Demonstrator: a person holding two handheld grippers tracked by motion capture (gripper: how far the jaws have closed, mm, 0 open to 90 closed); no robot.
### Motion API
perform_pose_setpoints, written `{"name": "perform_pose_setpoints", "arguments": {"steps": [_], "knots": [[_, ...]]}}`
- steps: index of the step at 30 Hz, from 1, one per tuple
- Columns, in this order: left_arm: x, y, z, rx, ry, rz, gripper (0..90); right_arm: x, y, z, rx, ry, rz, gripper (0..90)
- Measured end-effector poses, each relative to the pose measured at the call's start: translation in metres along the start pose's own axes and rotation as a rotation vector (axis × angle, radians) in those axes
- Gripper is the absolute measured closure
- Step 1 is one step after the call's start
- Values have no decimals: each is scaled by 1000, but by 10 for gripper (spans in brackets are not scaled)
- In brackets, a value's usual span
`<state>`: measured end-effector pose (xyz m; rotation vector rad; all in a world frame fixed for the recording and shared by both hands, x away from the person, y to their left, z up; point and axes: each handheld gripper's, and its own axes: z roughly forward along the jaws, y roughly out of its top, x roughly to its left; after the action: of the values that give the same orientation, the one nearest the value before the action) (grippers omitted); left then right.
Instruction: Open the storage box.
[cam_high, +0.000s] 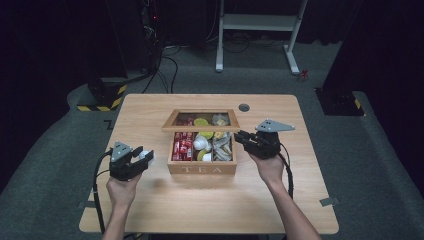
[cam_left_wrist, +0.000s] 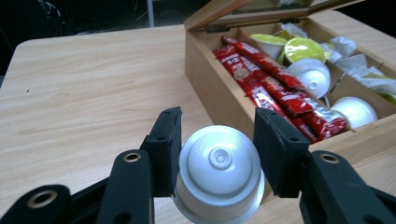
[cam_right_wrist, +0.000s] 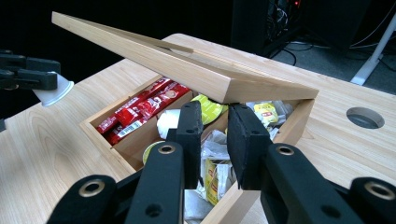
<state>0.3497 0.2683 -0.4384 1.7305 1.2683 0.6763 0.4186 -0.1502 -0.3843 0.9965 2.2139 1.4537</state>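
Trouble, seen from the high view, would likely come at the tea box (cam_high: 202, 168), which sits mid-bench with its lid (cam_high: 200, 120) propped open toward the far side. The left gripper (cam_high: 141, 159) hangs just left of the box with a white capsule (cam_high: 145, 154) between its jaws; the right gripper (cam_high: 243, 137) hovers at the box's right rim. If the right one nudges the lid, I'd guess it could drop shut.

From the left gripper view, the left gripper (cam_left_wrist: 217, 140) has its jaws moderately apart and pressed on either side of the white capsule (cam_left_wrist: 218, 173), base toward the camera. The grip is on a smooth tapered wall, so the capsule could slip or tilt. Red sachets (cam_left_wrist: 273, 88) fill the box's near compartment.

From the right gripper view, the right gripper (cam_right_wrist: 215, 137) has its jaws a narrow gap apart, holding nothing, poised over the box's tea bags (cam_right_wrist: 215, 177) and just below the lid edge (cam_right_wrist: 196, 77). Lifting carelessly could catch that edge.
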Motion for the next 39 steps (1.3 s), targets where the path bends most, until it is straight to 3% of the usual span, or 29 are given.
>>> {"name": "perform_pose_setpoints", "arguments": {"steps": [12,39], "knots": [[7,-5,15,36,15,-18,531,0,0,1,2,0,0,751],[2,-16,55,115,49,-20,529,1,0,1,8,6,2,751]]}}
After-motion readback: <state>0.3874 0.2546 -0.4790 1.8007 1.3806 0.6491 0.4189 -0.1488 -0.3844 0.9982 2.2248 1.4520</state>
